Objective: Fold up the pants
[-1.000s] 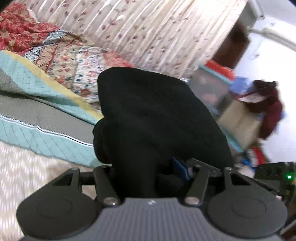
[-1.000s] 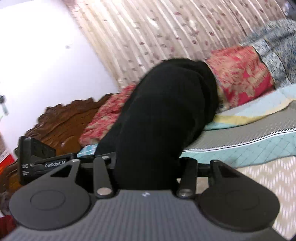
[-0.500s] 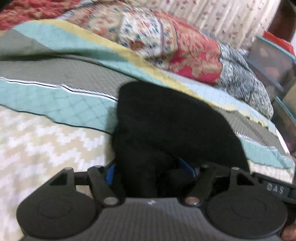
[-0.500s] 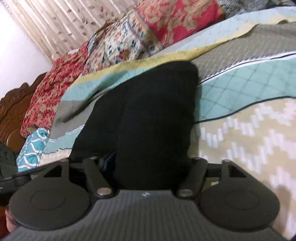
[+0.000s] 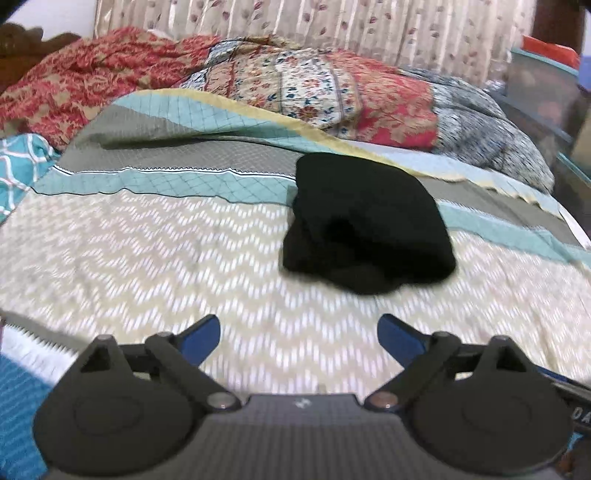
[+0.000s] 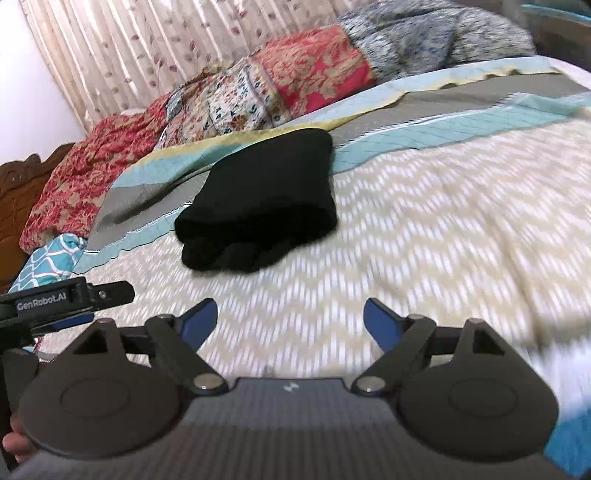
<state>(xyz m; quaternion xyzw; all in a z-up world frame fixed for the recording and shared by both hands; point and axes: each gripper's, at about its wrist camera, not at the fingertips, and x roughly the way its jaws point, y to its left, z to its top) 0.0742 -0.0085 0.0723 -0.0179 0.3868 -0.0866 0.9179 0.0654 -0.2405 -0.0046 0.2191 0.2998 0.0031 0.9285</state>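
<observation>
Left wrist view: the left gripper (image 5: 299, 334) has its jaws spread wide, its blue-tipped fingers (image 5: 201, 338) far apart with nothing between them. It hangs over the cream and beige zigzag-patterned bedspread (image 5: 155, 258), clear of the cloth. Ahead of the jaws and slightly to the right lies the folded black fabric pants bundle (image 5: 365, 221), a compact, lumpy pile resting on the bedspread with its far edge over the teal and grey quilted bands (image 5: 166, 173). Bundle and gripper are apart.

Right wrist view: the right gripper (image 6: 290, 319) is likewise gaping, blue-tipped fingers (image 6: 380, 321) wide and holding nothing, above the same zigzag bedspread (image 6: 424, 229). The black pants bundle (image 6: 262, 203) sits ahead of the jaws and a little to the left, not touching them. At the left edge of this view, part of the left gripper's black body (image 6: 70, 295) shows, marked "GenRobot.AI".

Beyond the pants, along the far edge of the bed, lies a heap of red, cream and blue floral-patterned quilts (image 5: 314, 81). Behind that hangs a pale pleated curtain with a small leaf print (image 5: 332, 22). A dark carved wooden headboard (image 6: 14, 192) stands at the bed's left end. Much of the bedspread is motion-blurred.
</observation>
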